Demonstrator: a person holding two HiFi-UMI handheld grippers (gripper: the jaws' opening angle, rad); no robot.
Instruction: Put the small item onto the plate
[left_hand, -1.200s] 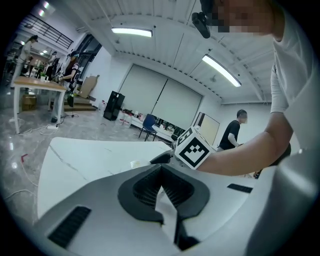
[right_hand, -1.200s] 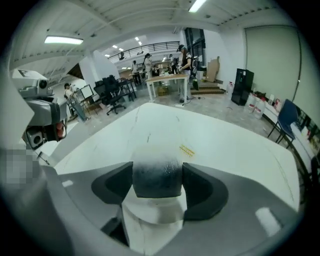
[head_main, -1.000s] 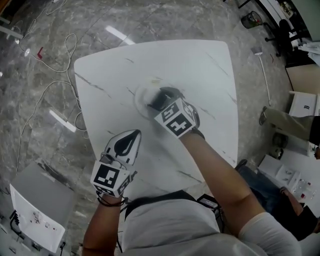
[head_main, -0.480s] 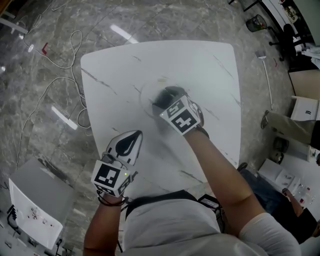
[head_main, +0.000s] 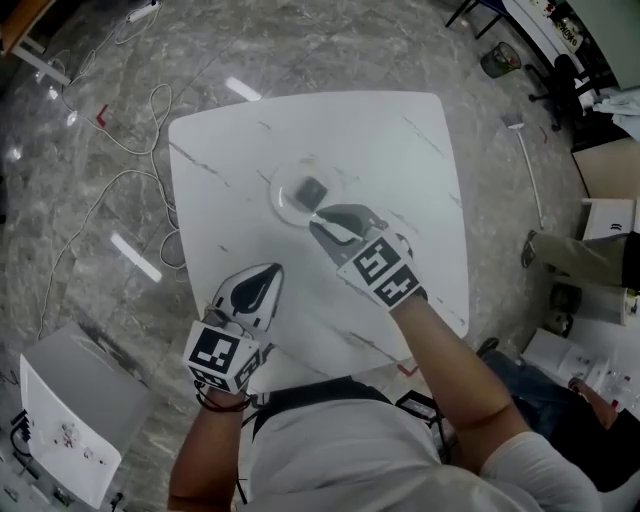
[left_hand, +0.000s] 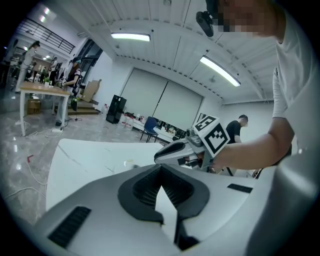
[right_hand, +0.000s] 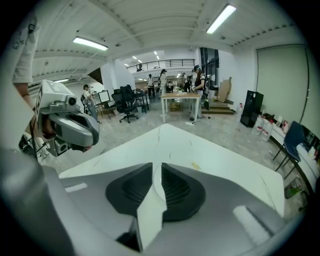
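Small item (head_main: 313, 190) lies on the plate (head_main: 284, 206), centre frame; we should steer our empty, closing right hand-held gripper (head_main: 322, 224) clear of its rim.

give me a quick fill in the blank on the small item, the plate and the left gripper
1. The small dark item lies ___ the clear plate.
2. The clear plate stands on the white ___.
3. The left gripper, away from the plate, holds ___ between its jaws.

Missing words: on; table; nothing
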